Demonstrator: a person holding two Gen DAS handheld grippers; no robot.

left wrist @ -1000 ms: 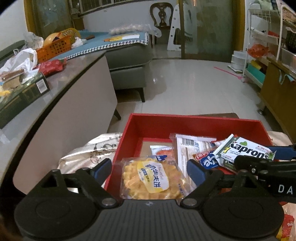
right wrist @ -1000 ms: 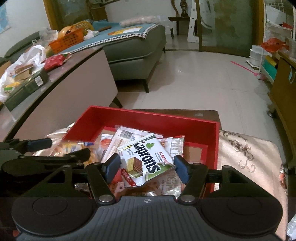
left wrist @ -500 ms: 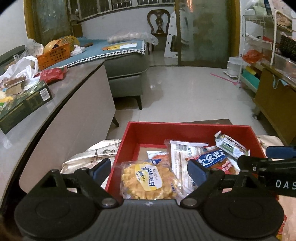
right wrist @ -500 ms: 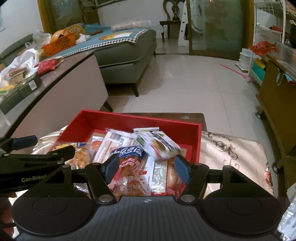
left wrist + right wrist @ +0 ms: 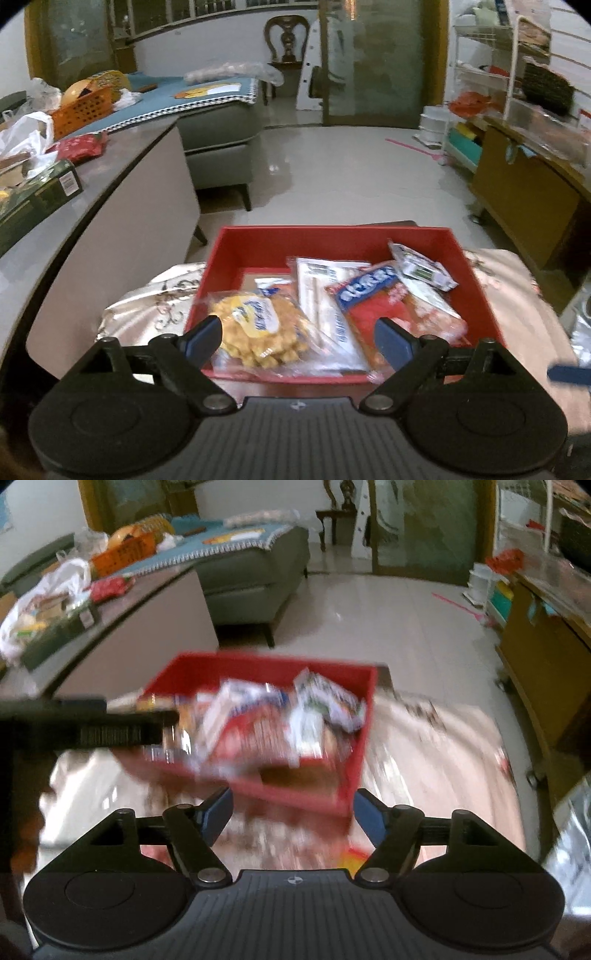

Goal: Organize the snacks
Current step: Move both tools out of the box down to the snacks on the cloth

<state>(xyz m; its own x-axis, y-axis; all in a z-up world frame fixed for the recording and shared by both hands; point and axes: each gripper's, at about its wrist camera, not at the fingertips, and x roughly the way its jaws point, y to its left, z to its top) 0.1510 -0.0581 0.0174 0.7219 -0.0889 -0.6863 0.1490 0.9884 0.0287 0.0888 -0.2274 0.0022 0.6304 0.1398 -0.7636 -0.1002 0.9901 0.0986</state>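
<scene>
Several snack packets lie in a red box (image 5: 332, 240) that fills the middle of the left wrist view, set on a bench spread with a pale patterned cloth (image 5: 155, 302). A clear bag of yellow crackers (image 5: 258, 328) sits at the box's 7 o'clock corner, a long white packet (image 5: 325, 295) lies in the middle, a red and blue packet (image 5: 384, 302) lies at 4 o'clock, and a small green and white packet (image 5: 421, 266) rests at 2 o'clock against the right wall. The left tool (image 5: 299, 338) hangs above the near edge of the box with its blue fingers wide apart; the crackers show between them, but the pads press on nothing. A blue fingertip of the right tool (image 5: 569, 374) pokes in at 3 o'clock.

Much of the right wrist view is smeared by motion blur. The red box (image 5: 266, 664) sits at 12 o'clock from the right tool (image 5: 291, 814), with the packets inside it as a blurred heap. The tool's jaws are opening and nothing lies between them. The left tool (image 5: 92, 727) reaches in from 9 o'clock.
</scene>
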